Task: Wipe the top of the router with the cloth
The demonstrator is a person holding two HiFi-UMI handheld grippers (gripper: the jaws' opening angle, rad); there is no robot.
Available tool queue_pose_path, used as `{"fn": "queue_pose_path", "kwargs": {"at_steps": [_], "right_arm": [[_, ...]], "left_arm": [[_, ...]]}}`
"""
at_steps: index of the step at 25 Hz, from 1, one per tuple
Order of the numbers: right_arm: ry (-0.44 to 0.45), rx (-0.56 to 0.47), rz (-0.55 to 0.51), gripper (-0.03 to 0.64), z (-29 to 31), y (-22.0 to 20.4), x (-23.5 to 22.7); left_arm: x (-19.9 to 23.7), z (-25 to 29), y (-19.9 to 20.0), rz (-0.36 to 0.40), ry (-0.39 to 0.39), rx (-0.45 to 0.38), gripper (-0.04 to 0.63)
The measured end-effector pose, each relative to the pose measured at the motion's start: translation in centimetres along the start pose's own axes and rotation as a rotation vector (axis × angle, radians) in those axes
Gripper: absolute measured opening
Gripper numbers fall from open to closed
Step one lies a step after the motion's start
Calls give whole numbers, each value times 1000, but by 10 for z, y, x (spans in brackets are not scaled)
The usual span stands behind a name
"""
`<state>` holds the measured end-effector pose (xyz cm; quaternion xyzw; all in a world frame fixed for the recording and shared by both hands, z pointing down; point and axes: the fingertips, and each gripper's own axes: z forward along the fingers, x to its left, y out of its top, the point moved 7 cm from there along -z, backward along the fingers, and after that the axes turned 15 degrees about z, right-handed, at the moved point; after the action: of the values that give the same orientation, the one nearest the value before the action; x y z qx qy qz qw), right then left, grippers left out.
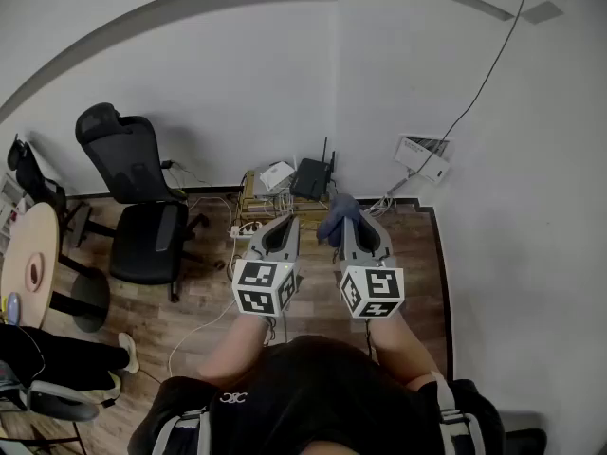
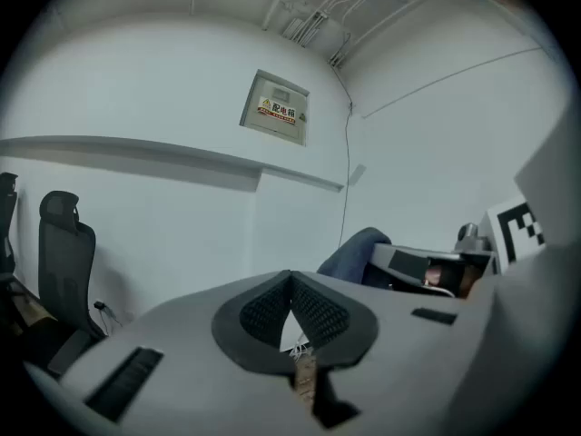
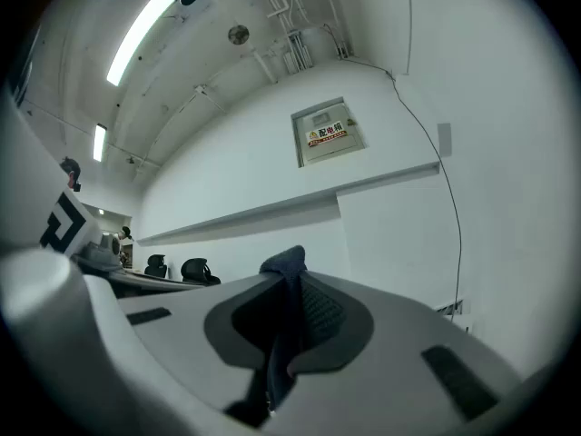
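Head view, router: black, on a low wooden stand at the foot of the wall, antennas pointing up; its long axis seems to run along the wall, though it is small here
Head view, cloth: blue, bunched at the tip of the right hand-held gripper, held forward, likely to reach the router; well apart from it
Left gripper view, left hand-held gripper: clenched on nothing, tips meeting; probably idle alongside
Right gripper view, right hand-held gripper: grasping the cloth, one fold standing above the jaws, the rest hanging between them
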<state>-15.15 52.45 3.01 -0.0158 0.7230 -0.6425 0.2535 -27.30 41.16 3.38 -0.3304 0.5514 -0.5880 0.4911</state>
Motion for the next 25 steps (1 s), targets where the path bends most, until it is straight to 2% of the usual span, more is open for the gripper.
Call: {"fn": "queue_pose_path", "kwargs": {"at_steps": [9, 25], "right_arm": [[-1, -6, 51, 5, -5, 3, -14], [71, 34, 35, 6, -22, -1, -49]], "left_arm": [[-13, 6, 1, -1, 14, 11, 0], [-59, 22, -9, -15, 45, 43, 0]]}}
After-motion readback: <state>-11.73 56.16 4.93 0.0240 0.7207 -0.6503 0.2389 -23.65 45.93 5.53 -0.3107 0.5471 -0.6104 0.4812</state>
